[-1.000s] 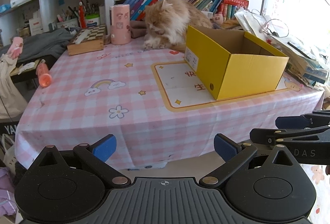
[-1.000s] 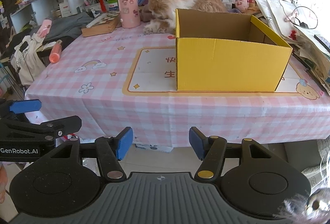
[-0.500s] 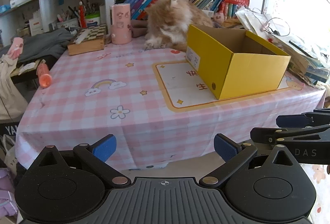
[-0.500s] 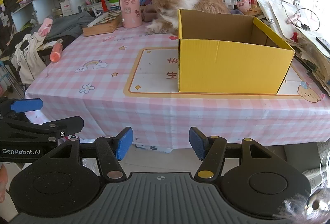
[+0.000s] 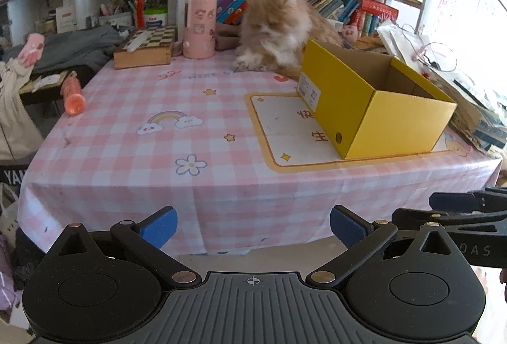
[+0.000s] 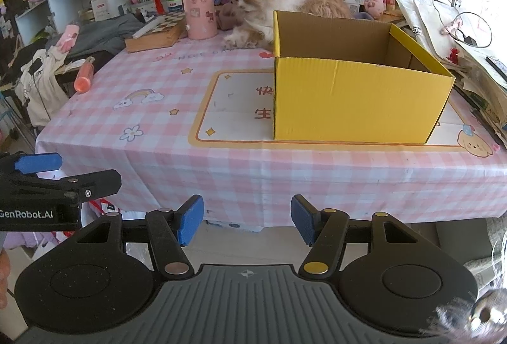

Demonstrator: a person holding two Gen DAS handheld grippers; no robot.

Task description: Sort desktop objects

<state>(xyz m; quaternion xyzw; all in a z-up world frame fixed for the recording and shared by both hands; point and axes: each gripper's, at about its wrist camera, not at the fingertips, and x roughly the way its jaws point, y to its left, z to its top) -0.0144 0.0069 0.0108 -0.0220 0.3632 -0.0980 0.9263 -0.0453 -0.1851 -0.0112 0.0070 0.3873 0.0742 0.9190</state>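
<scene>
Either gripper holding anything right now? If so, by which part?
Nothing held. Left gripper and right gripper are both open and empty, short of the table.

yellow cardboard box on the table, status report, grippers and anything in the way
Left gripper open, empty. Right gripper open, empty, both short of the table. Yellow cardboard box open-topped, upright on pink checked tablecloth. Fluffy orange cat lying right behind it.

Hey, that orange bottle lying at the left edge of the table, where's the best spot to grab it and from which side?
Probably the middle of the orange bottle. It lies on its side, its length running toward the shelves, so come down from above with the left gripper, one finger on each long side.
</scene>
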